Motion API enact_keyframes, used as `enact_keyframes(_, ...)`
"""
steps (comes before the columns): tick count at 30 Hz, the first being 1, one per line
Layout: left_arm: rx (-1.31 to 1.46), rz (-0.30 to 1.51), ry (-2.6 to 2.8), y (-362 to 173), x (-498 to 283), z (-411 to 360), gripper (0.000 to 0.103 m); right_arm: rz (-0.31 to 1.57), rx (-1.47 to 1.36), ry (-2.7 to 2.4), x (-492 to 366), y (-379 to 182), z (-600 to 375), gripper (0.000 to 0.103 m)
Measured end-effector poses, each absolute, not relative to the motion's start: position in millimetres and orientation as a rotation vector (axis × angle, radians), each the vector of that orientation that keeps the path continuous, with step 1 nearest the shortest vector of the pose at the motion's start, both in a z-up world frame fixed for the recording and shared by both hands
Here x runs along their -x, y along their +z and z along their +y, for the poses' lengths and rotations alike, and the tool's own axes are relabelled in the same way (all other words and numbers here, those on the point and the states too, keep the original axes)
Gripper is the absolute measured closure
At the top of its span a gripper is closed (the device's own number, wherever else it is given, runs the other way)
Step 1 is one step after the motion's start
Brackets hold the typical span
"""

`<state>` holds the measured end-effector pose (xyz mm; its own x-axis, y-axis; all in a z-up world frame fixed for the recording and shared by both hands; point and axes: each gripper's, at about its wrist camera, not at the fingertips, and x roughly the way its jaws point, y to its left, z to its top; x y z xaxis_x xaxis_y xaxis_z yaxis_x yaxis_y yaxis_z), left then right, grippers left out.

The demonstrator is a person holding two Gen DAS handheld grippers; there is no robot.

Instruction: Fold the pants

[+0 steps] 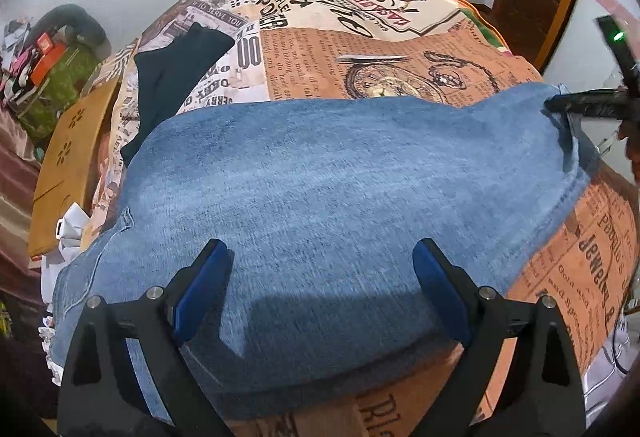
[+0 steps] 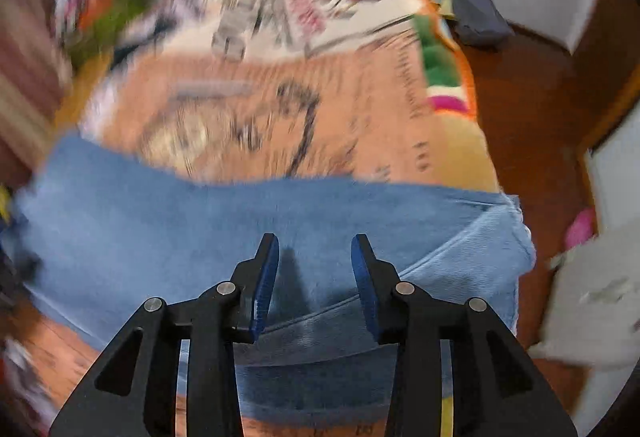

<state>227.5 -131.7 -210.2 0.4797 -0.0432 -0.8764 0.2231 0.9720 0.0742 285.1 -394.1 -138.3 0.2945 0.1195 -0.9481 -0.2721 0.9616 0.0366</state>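
Observation:
The blue denim pants (image 1: pixel 320 189) lie folded across a bed covered with a newspaper-print sheet (image 1: pixel 400 53). My left gripper (image 1: pixel 322 249) is wide open and empty, hovering just above the near part of the denim. In the right wrist view, which is motion-blurred, the pants (image 2: pixel 160 221) stretch across the frame with a hem edge (image 2: pixel 480 245) at the right. My right gripper (image 2: pixel 315 243) is open and empty above the denim. The right gripper's black tip also shows in the left wrist view (image 1: pixel 584 105), at the denim's far right corner.
A dark navy garment (image 1: pixel 176 73) lies on the sheet beyond the pants at the left. A brown cardboard box (image 1: pixel 68 165) and clutter (image 1: pixel 40 65) sit left of the bed. A wooden floor (image 2: pixel 532 109) and a dark bag (image 2: pixel 476 13) lie to the right.

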Motion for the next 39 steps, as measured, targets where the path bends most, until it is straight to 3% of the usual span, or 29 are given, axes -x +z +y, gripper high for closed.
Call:
enact_keyframes(10,-0.184,1.026,-0.188,-208,-212,-131,0.008,1.312,0.113,0.168,-252,-142,-451,0.069)
enact_keyframes(14,-0.157,1.018,-0.199,-205,-206,-126,0.009,1.323,0.088,0.099,-245,-135,-467,0.053)
enact_keyframes(24,-0.118,0.894,-0.082,-173,-184,-66,0.009,1.326,0.102,-0.015,-220,-102,-488,0.053)
enact_keyframes(32,0.047,0.860,0.129,-155,-176,47,0.009,1.067,0.019,0.180,-234,-28,-401,0.050)
enact_keyframes(39,0.263,0.904,0.297,-172,-155,155,0.008,0.977,0.025,0.433,-261,-16,-284,0.046)
